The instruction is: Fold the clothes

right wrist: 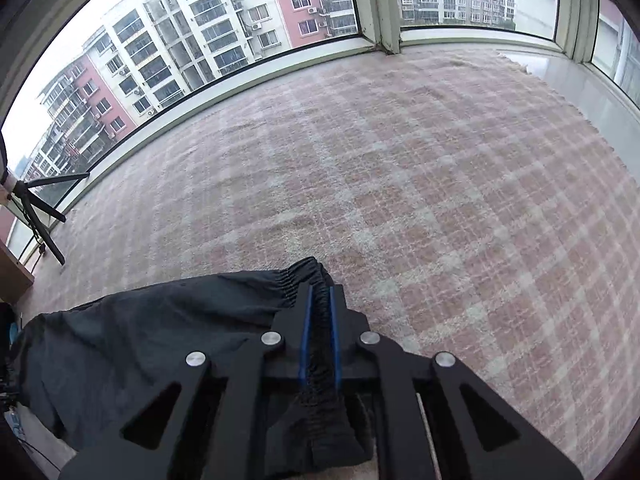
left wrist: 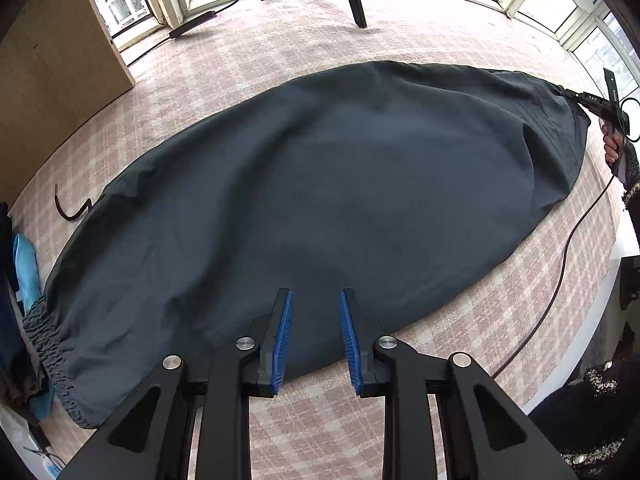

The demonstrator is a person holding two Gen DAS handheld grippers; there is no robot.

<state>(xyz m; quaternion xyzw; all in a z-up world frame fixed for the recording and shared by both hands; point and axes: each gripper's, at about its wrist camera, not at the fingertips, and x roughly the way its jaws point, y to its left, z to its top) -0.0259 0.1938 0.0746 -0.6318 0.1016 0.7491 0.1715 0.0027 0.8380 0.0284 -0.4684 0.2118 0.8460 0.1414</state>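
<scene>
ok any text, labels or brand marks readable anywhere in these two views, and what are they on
"DAS": small white letters, only just readable, on the black body of the right gripper, seen in the left wrist view where it holds the far end of the dark garment.
No readable marks on the left gripper, the rug or the buildings outside the window.

Soft daylight from windows (right wrist: pixel 200 40); sharp focus, faint shadows, strong fisheye bending, dark vignette at corners.

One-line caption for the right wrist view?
Right gripper pinches the dark garment's elastic hem on a checked carpet.
</scene>
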